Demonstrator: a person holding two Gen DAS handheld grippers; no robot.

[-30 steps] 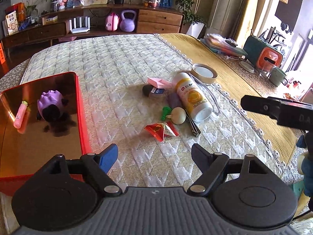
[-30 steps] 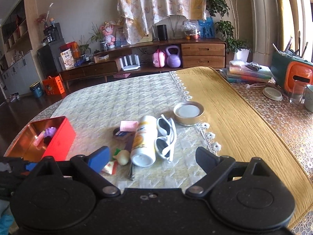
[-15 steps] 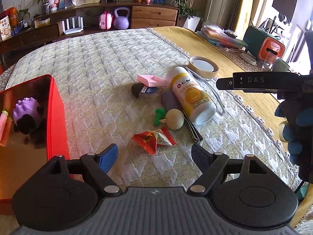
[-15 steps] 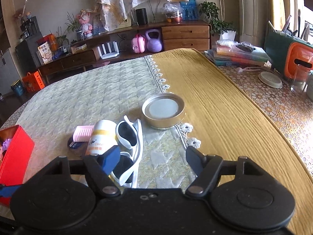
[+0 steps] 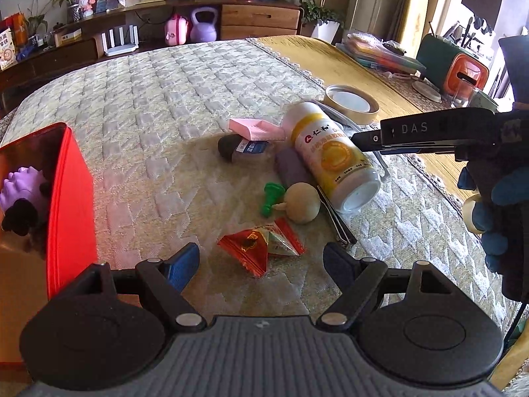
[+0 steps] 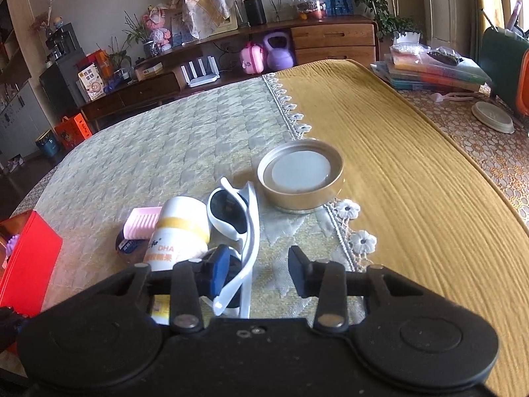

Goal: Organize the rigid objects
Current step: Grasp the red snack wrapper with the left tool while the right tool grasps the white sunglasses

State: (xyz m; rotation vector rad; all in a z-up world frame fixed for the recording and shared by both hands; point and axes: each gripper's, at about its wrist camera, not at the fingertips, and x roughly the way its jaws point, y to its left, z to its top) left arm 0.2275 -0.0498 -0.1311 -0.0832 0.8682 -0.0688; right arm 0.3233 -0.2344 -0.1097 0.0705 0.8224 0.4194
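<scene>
A pile of small things lies on the quilted cloth: a white and yellow bottle (image 5: 330, 155) on its side, a pink comb (image 5: 258, 129), a beige ball (image 5: 301, 203) beside a green toy, and a red snack packet (image 5: 258, 248). My left gripper (image 5: 261, 264) hangs open just above the packet. White sunglasses (image 6: 238, 218) lie beside the bottle (image 6: 180, 231). My right gripper (image 6: 258, 273) straddles the near end of the sunglasses. Its jaws are closing, and the right pad still stands apart from the frame. The red box (image 5: 69, 198) at the left holds a purple ball (image 5: 20, 188).
A round gold tin lid (image 6: 301, 173) sits at the lace edge of the yellow cloth (image 6: 413, 198). Metal clippers (image 5: 337, 221) lie by the bottle. Stacked books (image 6: 436, 72) and a white dish (image 6: 492, 117) are at the far right, a sideboard behind.
The right gripper has come down and forward over the sunglasses, and its jaws have narrowed around them. The left gripper has drifted closer to the pile, still open.
</scene>
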